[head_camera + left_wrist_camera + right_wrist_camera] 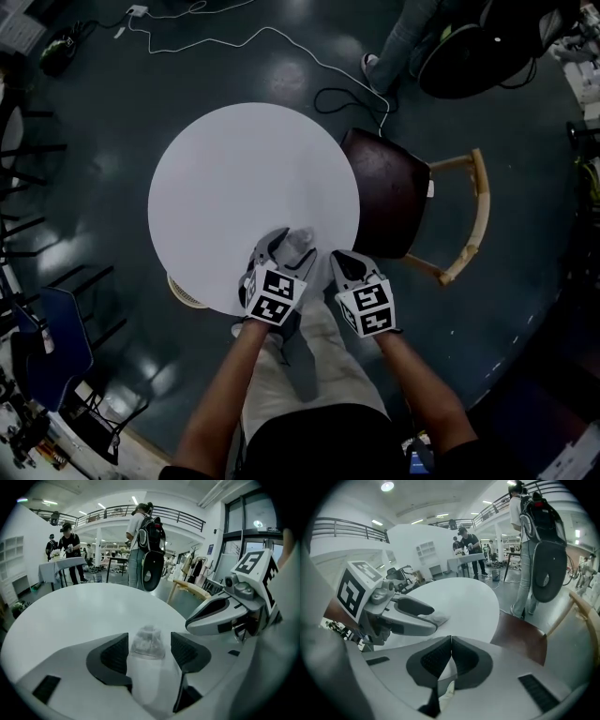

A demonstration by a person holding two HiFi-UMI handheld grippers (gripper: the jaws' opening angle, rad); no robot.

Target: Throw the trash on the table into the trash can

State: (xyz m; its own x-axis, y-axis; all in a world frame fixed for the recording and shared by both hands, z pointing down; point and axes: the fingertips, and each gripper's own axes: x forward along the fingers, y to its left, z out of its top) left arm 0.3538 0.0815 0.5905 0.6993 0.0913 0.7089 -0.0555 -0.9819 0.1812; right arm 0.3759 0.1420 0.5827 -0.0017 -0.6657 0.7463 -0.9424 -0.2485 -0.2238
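**At the rim, trash bracketed.** A person leans over the 6 o'clock rim of a round white tabletop [244,169], with a hand-held gripper in each hand.

The left hand-held gripper [286,251] is spread wide. Its two dark pads stand on either side of the trash [147,641], a crumpled wad of clear plastic lying on the tabletop just inside that rim. In the left gripper view the pads sit close by the wad's sides but do not appear to press on it, so the jaws bracket it rather than grip it.

The wad's long axis runs toward 12 o'clock, in line with the way this gripper points, so the pads face its long sides. Closing on it looks to be all the pick-up lacks.

The right hand-held gripper [343,265] hangs just beside, at 3 o'clock of the left one. Its jaws are pressed together with nothing between them. The trash lies at its 10 o'clock, and the left hand is plainly the nearer.

A pale slatted basket [186,293] peeks from under the rim at 7 o'clock. It may be the trash can, though too little of it shows to be sure.

Farther off, a dark-seated wooden chair [389,192] stands against the tabletop at 3 o'clock.
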